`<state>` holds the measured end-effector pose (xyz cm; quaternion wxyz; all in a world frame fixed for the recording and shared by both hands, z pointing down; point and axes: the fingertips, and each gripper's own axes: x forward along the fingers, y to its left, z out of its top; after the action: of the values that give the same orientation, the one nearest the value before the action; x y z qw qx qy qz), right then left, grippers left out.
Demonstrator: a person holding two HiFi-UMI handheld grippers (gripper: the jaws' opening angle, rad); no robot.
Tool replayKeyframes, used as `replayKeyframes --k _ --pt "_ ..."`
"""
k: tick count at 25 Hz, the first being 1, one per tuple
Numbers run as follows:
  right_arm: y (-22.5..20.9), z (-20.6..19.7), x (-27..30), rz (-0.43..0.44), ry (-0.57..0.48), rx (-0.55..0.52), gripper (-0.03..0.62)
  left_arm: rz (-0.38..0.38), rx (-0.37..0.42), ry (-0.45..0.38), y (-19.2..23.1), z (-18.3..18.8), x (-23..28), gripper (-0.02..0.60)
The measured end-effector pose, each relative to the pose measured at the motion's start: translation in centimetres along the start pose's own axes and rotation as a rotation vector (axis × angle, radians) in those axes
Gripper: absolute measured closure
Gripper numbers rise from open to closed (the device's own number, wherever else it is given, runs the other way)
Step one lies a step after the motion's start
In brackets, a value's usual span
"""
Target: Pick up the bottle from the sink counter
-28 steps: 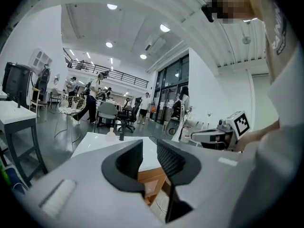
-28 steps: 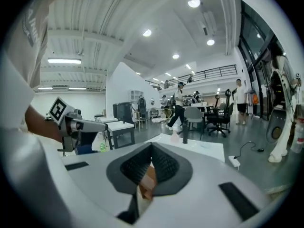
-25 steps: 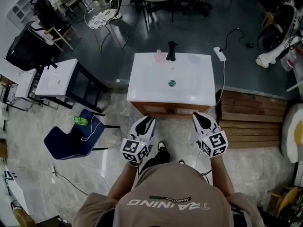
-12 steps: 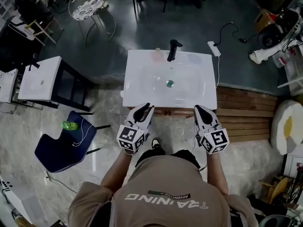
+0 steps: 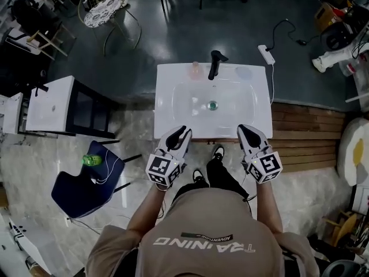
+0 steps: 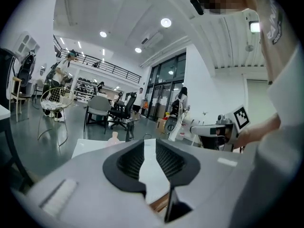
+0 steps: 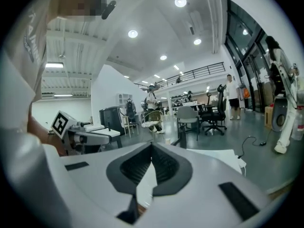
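Observation:
A small pink bottle [image 5: 195, 69] stands at the back left of the white sink counter [image 5: 167, 126], just left of the black faucet [image 5: 215, 64]. In the left gripper view the bottle [image 6: 113, 137] shows far ahead, left of the jaws. My left gripper [image 5: 179, 133] hovers at the counter's front edge, left of centre, with a narrow gap between its jaws and nothing in it [image 6: 149, 140]. My right gripper [image 5: 242, 129] hovers at the front edge on the right, its tips together and empty [image 7: 151, 144]. Both are well short of the bottle.
The basin has a drain [image 5: 213, 105] in the middle. A blue chair [image 5: 86, 180] with a green bottle [image 5: 89, 160] stands at the left, near a white side table [image 5: 52, 103]. A wooden pallet [image 5: 305, 131] lies at the right, and a power strip [image 5: 265, 53] behind the counter.
The person has stepped closer to the sink counter. Both grippers now reach its front edge, where before they hung short of it. The jaws look unchanged.

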<state>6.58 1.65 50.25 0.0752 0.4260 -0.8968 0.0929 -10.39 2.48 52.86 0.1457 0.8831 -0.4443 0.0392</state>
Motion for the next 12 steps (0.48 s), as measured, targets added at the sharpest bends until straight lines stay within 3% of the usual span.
replayKeyframes --k 4,8,12 --pt "-1.2 -1.6 2.9 0.052 0.047 -0.039 0.586 0.044 0.014 0.045 1.1 0.5 1.2 0.499" --pt "-2.5 -0.2 5.8 0.137 0.035 -0.040 0.586 0.095 0.023 0.049 2.2 2.7 2.6 0.499" --pt "-5.4 0.6 7.6 0.183 0.013 -0.011 0.586 0.157 0.079 0.042 2.2 3.7 5.7 0.500"
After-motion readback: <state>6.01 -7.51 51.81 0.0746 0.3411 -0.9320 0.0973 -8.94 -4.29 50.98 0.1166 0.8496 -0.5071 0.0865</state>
